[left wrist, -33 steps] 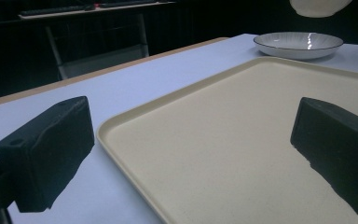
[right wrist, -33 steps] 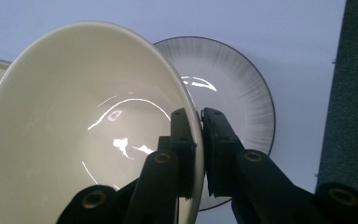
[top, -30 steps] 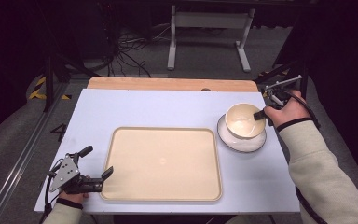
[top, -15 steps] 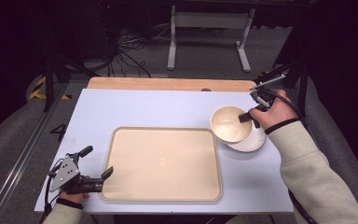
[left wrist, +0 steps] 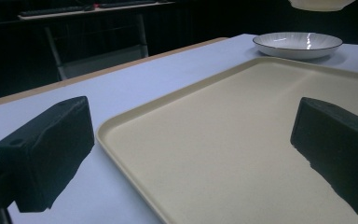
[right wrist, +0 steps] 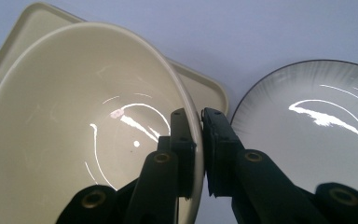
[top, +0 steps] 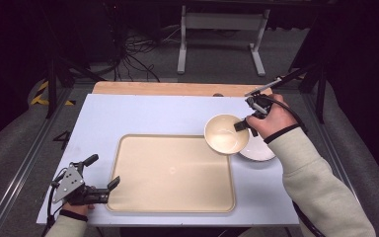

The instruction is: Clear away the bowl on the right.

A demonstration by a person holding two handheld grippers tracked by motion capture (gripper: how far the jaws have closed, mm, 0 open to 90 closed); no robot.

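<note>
We see the right claw [top: 243, 125] pinching the bowl [top: 225, 133] by its rim: in the right gripper view one jaw sits inside the bowl [right wrist: 88, 126] and the other outside, with the thin wall pressed between the pads. The bowl hangs off the front of the claw, lifted clear of the tabletop [top: 143, 113], its mouth facing up in the high view. Just behind and below the claw's outer jaw lies the plate [top: 259, 150], white with a dark rim, resting on the tabletop and bare; the bowl overlaps its near edge in the high view, and in the right gripper view the plate [right wrist: 317, 126] lies just beside the outer jaw. Ahead of the claw, past the bowl, lies the tray [top: 170, 173], and the bowl hovers over its corner [right wrist: 200, 81].

Our left claw [top: 102, 183] rests low at the tabletop's near edge, jaws spread wide with nothing between the pads. In the left gripper view the tray's corner [left wrist: 121, 130] lies between the two jaws and the tray [left wrist: 242, 140] stretches ahead of them; far beyond stands the plate [left wrist: 298, 44], with the underside of the bowl [left wrist: 319, 3] above it.
</note>
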